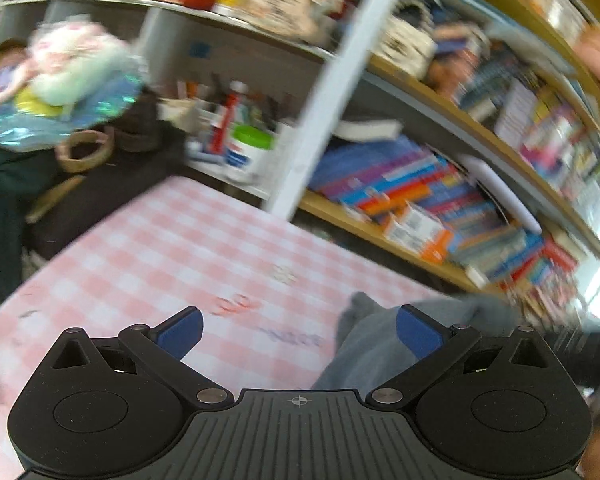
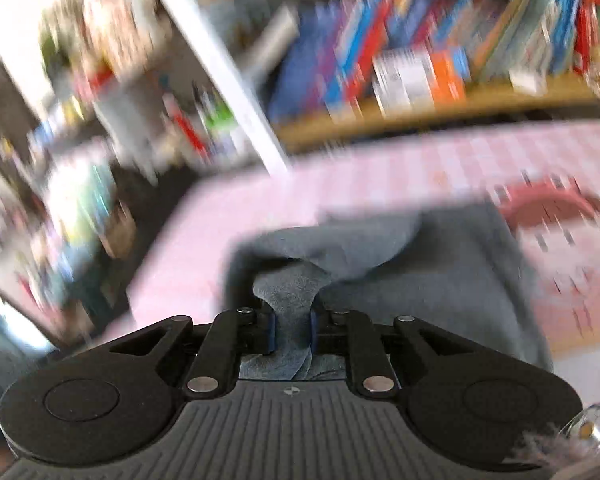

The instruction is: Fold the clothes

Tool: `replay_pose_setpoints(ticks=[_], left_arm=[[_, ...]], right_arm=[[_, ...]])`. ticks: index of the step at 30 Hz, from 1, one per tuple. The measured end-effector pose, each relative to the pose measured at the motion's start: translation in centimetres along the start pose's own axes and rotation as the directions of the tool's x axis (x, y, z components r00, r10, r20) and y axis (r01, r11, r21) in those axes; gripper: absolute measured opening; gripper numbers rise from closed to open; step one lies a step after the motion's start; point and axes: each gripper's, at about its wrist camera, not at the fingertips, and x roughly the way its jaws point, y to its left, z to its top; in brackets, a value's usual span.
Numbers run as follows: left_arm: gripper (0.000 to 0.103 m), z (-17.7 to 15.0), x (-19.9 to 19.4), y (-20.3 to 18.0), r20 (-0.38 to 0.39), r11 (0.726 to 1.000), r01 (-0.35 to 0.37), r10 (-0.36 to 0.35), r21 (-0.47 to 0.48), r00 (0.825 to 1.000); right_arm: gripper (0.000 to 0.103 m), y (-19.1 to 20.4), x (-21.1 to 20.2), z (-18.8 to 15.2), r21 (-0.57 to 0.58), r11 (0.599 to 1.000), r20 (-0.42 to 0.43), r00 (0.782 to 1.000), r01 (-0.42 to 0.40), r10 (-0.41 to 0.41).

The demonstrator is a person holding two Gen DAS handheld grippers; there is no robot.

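A grey garment lies on a table with a pink checked cloth. My right gripper is shut on a pinched fold of the grey garment, and the cloth bunches up between its blue pads. In the left wrist view the same garment shows at the lower right, partly behind the right finger. My left gripper is open and empty above the tablecloth, to the left of the garment. Both views are blurred by motion.
Shelves of books stand behind the table. A white post rises at the table's far edge. Jars and bottles sit on a shelf at the left. A red-rimmed round object lies right of the garment.
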Motion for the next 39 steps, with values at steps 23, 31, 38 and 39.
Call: replay_pose_setpoints(ticks=[23,31,38,39], left_arm=[[0.103,-1.8,2.1,-2.8,-0.195,0.968,0.2,-0.168,0.154,0.966],[0.103,-1.9,2.1,-2.4,-0.204,0.976,0.176,-0.148,0.126,0.968],[0.103,-2.2,1.7,-2.1,-0.222,0.978,0.164,-0.132,0.13,0.966],[0.103,-2.3,1.6,-2.0,-0.227,0.978,0.162,-0.129,0.133,0.965]], right_arm=[[0.054,-10.3,-11.8,-14.6,0.279,0.77,-0.034,0.807,0.574,-0.589],[0.083,-2.8,-9.0,-13.4,-0.365,0.729,0.144,0.809,0.579,-0.57],[0.086,1.0,-0.2,-12.4,-0.699,0.595,0.083,0.871,0.398,-0.485],[0.086,1.4,1.1,-12.3,-0.734,0.559,0.081,0.868,0.385,-0.49]])
